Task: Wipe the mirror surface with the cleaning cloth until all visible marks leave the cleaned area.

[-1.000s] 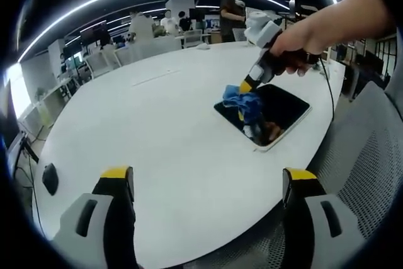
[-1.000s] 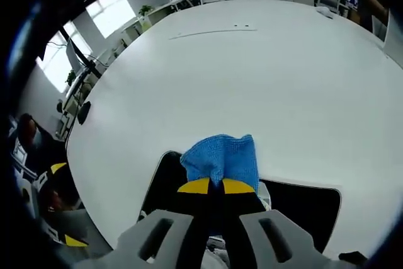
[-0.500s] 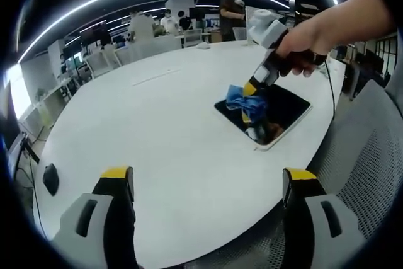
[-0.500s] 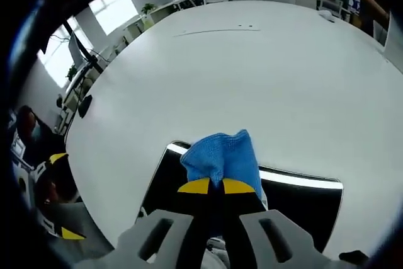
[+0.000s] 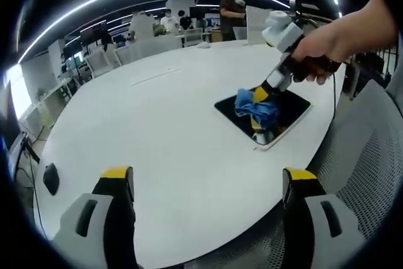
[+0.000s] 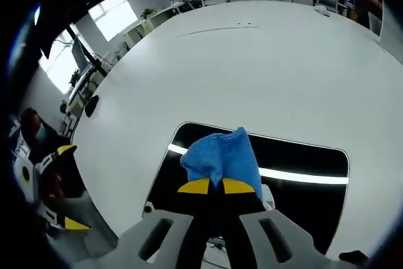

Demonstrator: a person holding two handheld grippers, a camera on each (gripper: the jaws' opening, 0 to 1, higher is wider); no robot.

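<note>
Left gripper view: left hand-held gripper [image 5: 208, 187] released, jaws wide apart over the round white glossy bench [image 5: 157, 118], grasping nothing. Right hand-held gripper [image 5: 259, 95] presses the blue microfibre cleaning cloth [image 5: 250, 103] onto the flat rectangular white-framed mirror [image 5: 293, 106] near the bench edge.

Right gripper view: right hand-held gripper [image 6: 210, 186] clenched on the cloth [image 6: 221, 154], bunched on the glass [image 6: 302, 159]. Cloth likely soft, light; pinch a thick fold. Mirror rigid, slick, fragile: it may slide, so go easy on pressure.

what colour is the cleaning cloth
The cleaning cloth is bright blue, seen best in the right gripper view, pinched in the right gripper over the mirror.
</note>
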